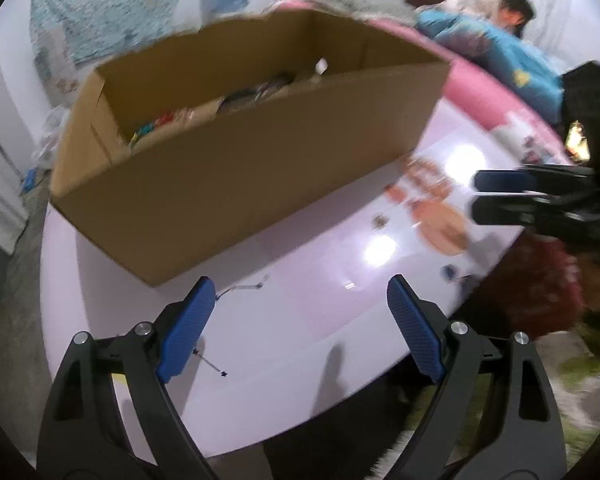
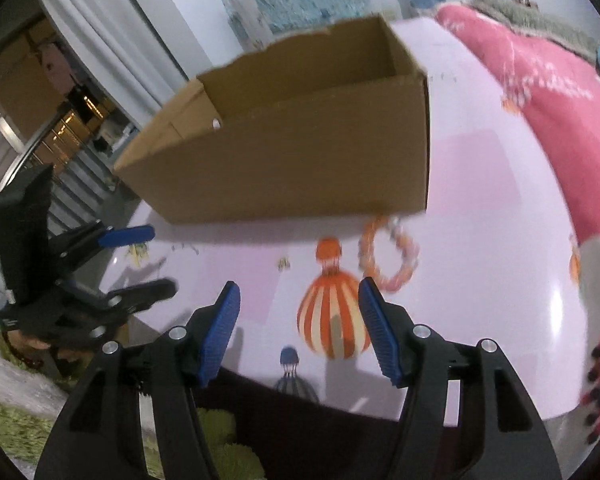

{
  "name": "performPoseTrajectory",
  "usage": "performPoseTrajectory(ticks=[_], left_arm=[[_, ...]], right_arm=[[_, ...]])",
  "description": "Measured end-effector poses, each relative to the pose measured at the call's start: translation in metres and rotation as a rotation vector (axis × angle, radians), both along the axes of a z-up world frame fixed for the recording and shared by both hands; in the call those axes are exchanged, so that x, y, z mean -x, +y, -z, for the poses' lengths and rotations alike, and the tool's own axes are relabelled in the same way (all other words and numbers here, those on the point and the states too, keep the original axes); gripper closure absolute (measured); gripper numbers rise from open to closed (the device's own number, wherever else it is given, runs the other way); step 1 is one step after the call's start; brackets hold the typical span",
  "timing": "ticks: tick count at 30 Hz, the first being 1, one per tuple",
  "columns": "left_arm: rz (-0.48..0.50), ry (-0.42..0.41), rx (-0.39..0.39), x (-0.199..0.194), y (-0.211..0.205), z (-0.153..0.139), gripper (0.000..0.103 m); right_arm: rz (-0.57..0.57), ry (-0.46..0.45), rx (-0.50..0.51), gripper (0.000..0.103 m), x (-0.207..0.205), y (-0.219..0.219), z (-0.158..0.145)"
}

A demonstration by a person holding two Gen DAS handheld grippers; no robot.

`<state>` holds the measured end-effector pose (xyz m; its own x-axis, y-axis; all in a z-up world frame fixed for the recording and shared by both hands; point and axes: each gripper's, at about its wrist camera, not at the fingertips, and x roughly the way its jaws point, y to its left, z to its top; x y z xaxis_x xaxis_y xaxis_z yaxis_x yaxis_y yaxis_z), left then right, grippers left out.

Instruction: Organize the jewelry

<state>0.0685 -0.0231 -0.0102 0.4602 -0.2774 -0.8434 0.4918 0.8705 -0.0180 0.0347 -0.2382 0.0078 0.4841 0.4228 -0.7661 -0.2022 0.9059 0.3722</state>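
Right wrist view: a beaded bracelet [image 2: 388, 254], orange and pale, lies flat on the lilac desk [image 2: 500, 184] just in front of the near wall of the cardboard box [image 2: 300, 160], its far edge touching or nearly touching the box foot; blur prevents a firmer reading. A small earring-like piece [image 2: 283, 264] lies to its left, and a yellowish piece [image 2: 137, 254] sits further left near the left gripper [image 2: 156, 260]. The right gripper [image 2: 298, 328] hovers above a printed balloon motif [image 2: 332, 320], jaws spread wide and holding nothing, with the bracelet just beyond its right finger.

Left wrist view: a thin chain [image 1: 242, 289] lies close to the box corner, and a second thin piece [image 1: 211, 365] lies beside the left finger. The left gripper [image 1: 300, 332] is likewise wide open and empty. Loose coloured items show inside the box [image 1: 240, 184]; what they are cannot be told.

Judged step: approach before a pick, with most pieces not yet boxed. The next move probably calls for the right gripper to advance and lower over one side of the bracelet ring, closing on the beads without pushing them under the box.
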Motion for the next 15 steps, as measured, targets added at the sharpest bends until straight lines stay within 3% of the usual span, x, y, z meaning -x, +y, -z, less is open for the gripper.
performPoseTrajectory(ticks=[8,15], left_arm=[[-0.071,0.049,-0.075,-0.013,-0.001,0.028,0.019],[-0.131,0.081,-0.058,-0.021,0.007,0.036,0.014]], right_arm=[[-0.033,0.036,0.039,0.043,0.004,0.015,0.014],[-0.061,0.055,0.064,0.043,0.002,0.027,0.020]])
